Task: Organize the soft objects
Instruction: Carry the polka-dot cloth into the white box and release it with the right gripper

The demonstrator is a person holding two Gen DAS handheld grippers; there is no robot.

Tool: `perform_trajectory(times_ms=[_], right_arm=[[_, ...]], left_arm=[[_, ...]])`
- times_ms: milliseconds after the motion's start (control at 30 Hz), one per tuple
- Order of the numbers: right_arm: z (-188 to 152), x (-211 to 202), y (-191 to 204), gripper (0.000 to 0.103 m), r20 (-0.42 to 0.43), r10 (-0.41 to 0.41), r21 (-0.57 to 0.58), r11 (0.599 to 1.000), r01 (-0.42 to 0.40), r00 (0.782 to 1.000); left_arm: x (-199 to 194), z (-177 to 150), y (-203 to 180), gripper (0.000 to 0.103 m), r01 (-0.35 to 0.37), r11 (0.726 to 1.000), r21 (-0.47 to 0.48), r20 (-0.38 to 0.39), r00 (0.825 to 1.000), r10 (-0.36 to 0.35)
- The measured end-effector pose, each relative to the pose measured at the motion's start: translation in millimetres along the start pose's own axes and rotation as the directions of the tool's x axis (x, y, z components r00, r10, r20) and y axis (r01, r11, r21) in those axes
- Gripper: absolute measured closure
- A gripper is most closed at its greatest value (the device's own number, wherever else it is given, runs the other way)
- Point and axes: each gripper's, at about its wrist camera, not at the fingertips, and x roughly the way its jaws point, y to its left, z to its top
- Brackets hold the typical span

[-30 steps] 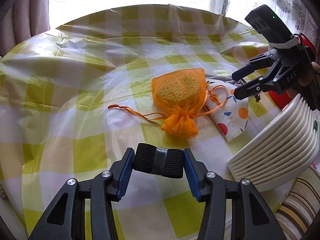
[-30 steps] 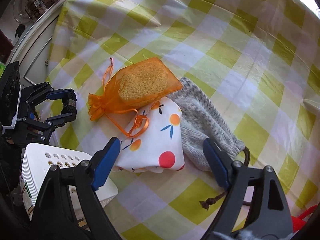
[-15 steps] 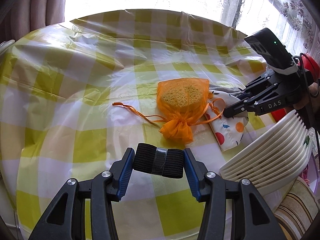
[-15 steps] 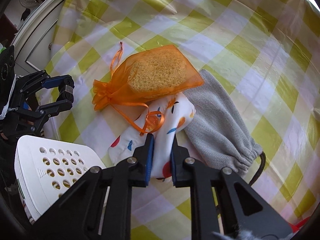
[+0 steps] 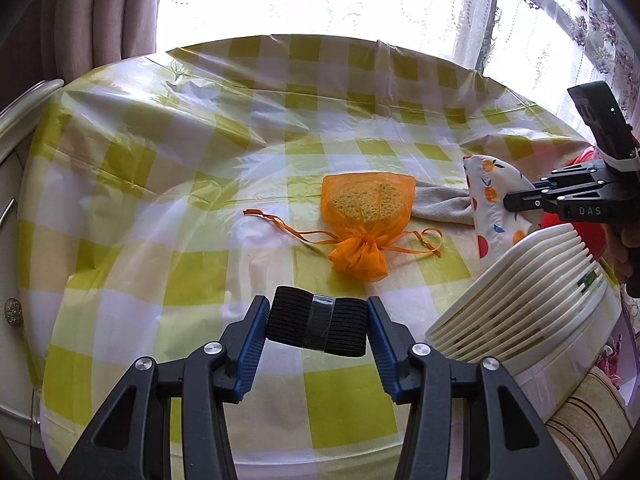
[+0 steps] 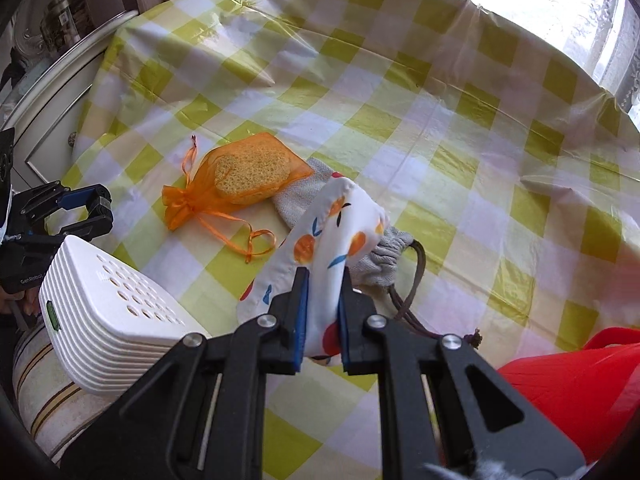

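Fruit-print white fabric pouch (image 6: 320, 264) hangs pinched in the right claw (image 6: 322, 300), lifted beside the white slatted plastic basket (image 6: 108, 300); the left claw (image 5: 318, 326) grips a black elastic roll (image 5: 318, 326), open checked desk (image 5: 160, 200) ahead.

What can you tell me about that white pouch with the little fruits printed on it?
The white pouch looks like soft cotton printed with oranges, red dots and small blue and black leaves, with a stitched hem along its edge. The right tool pinches its near end, so it hangs lifted and creased, its far end tilted up. It is above the grey drawstring bag, though whether they touch is unclear, and it is right of the orange mesh bag, near the white basket.
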Motion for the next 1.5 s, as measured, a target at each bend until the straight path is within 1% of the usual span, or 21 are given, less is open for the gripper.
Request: perform_trajectory(times_ms=[67,200,333,667,900,1100,1233,1333,1500], right_arm=[[-9,-13,-1,0.087,0.024,-0.036,0.018,0.999,0.036,0.999],[-28,-36,3,0.087,0.066,-0.058,0.055,0.997,0.054,0.996],[-51,-55,5,0.087,0.096,-0.083,0.12,0.99,0.071,0.992],[-106,-90,21,0.087,0.117,-0.112,0.186,0.978,0.089,0.987],[-147,-111,22,0.087,0.107,-0.148,0.246,0.962,0.118,0.983],[-174,-132,15,0.087,0.105,-0.179,0.302,0.943,0.14,0.978],[-192,-147,7,0.087,0.104,-0.209,0.333,0.929,0.163,0.972],[-206,-161,-1,0.087,0.108,-0.236,0.367,0.912,0.182,0.966],[-233,-181,-15,0.087,0.089,-0.305,0.415,0.877,0.243,0.948]], left_arm=[[-4,-4,-2,0.053,-0.006,1.0,-0.005,0.001,1.0,0.006],[-12,-12,-3,0.053,-0.015,1.0,-0.025,-0.006,1.0,0.015],[-23,-24,-7,0.053,-0.027,0.999,-0.032,-0.013,1.0,0.027],[-56,-50,-22,0.053,-0.071,0.996,-0.06,-0.035,0.997,0.069],[-76,-59,-46,0.053,-0.068,0.997,-0.025,-0.029,0.997,0.068],[-89,-62,-72,0.053,-0.048,0.999,0.017,-0.014,0.999,0.048],[-97,-63,-91,0.053,-0.022,0.999,0.042,-0.008,1.0,0.022],[-101,-62,-107,0.053,0.012,0.998,0.063,-0.001,1.0,-0.012],[-104,-61,-140,0.053,0.072,0.991,0.109,0.002,0.997,-0.073]])
